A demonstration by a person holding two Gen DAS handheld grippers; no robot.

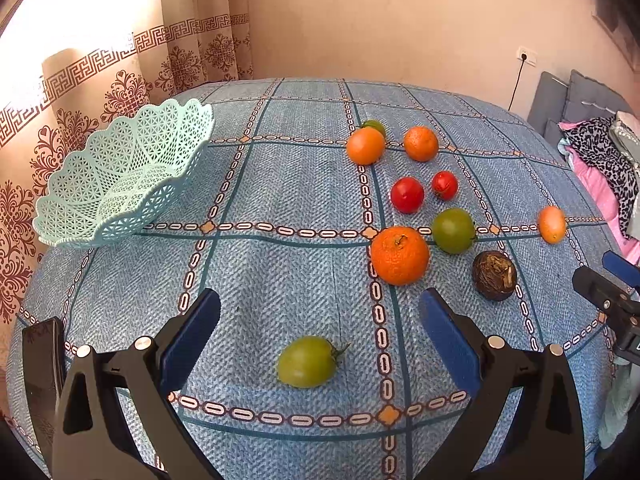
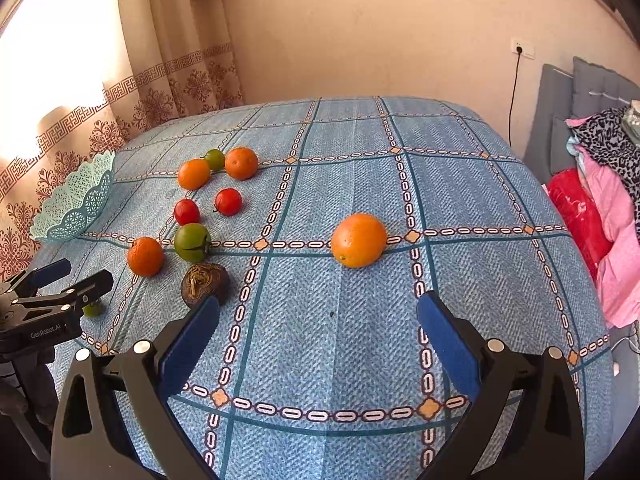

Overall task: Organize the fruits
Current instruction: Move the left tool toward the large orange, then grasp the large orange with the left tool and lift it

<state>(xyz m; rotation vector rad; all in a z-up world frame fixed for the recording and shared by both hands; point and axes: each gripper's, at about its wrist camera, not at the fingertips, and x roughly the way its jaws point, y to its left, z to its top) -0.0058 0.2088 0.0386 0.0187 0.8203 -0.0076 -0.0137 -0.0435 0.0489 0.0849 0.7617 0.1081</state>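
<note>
A mint lattice basket [image 1: 120, 184] stands empty at the table's left. Scattered fruit lies to its right: several oranges, two red tomatoes [image 1: 407, 195], a green tomato [image 1: 453, 230] and a dark brown wrinkled fruit [image 1: 495, 275]. My left gripper [image 1: 320, 312] is open, and a green tomato [image 1: 307, 361] lies on the cloth between its fingers, nearer than the tips. My right gripper [image 2: 318, 314] is open too, with nothing in it; a lone orange [image 2: 359, 240] rests just beyond its tips. The left gripper [image 2: 68, 280] shows at the left edge of the right wrist view.
The table wears a blue checked cloth [image 2: 340, 340]. Patterned curtains [image 1: 120, 80] hang behind the basket. A grey bed with pink and leopard-print bedding [image 2: 608, 200] stands to the right, close to the table edge. A dark phone-like object [image 1: 44, 360] lies at the near left.
</note>
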